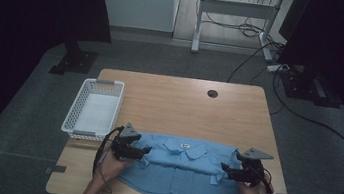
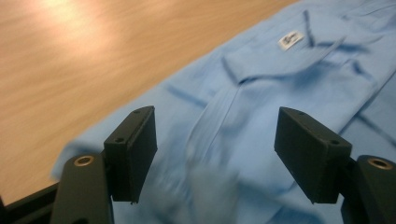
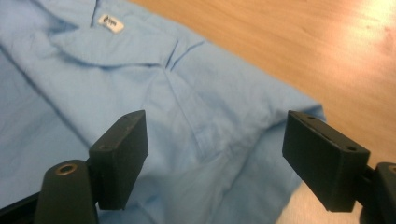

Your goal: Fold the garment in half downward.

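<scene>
A light-blue shirt [image 1: 183, 171] is lying folded along the desk's [image 1: 179, 103] near edge, collar and white label [image 1: 184, 145] facing up, its lower hem blurring in the left gripper view. The left gripper [image 1: 145, 150] and right gripper [image 1: 222, 167] are hovering open at its ends, gripping nothing.

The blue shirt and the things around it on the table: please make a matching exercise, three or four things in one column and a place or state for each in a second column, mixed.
Things:
1. blue shirt
2. white basket
3. left gripper
4. round hole

Places or states:
A. in the table top near the far edge
B. jaws open over the shirt's left side
C. spread flat at the near edge, collar away from the person
D. on the table's left side

Pairs: 1-C, 2-D, 3-B, 4-A
</scene>
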Motion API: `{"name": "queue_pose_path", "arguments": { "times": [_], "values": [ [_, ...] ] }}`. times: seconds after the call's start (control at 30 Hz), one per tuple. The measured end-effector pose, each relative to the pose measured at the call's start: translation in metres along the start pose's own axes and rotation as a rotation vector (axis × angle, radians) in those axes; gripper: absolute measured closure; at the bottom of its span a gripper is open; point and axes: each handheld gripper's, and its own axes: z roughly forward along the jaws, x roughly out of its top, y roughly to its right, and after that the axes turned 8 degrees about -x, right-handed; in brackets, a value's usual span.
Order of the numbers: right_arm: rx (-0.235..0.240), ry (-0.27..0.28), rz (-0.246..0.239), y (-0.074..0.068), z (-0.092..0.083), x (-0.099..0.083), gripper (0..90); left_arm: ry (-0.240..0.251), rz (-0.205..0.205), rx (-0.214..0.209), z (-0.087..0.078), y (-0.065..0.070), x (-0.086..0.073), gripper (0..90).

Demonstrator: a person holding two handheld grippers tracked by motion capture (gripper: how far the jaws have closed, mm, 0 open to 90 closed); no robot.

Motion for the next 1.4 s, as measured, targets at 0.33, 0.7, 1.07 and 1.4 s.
{"name": "queue_pose_path", "arguments": {
  "times": [0.33, 0.7, 1.07, 1.4],
  "values": [
    [-0.007, 0.003, 0.032, 0.013, 0.019, 0.018, 18.2, -0.005, 0.099, -0.037, 0.027, 0.014, 0.040, 30.4],
    [-0.029, -0.026, 0.070, 0.030, 0.043, 0.023, 18.0, -0.019, 0.143, -0.110, 0.067, 0.028, 0.068, 39.6],
    [-0.039, -0.091, 0.053, 0.032, 0.061, 0.019, 17.9, -0.123, 0.187, -0.141, 0.118, 0.034, 0.071, 51.5],
    [-0.094, -0.085, 0.029, 0.029, 0.062, 0.016, 17.8, -0.195, 0.282, -0.107, 0.128, 0.044, 0.061, 67.6]
  ]
}}
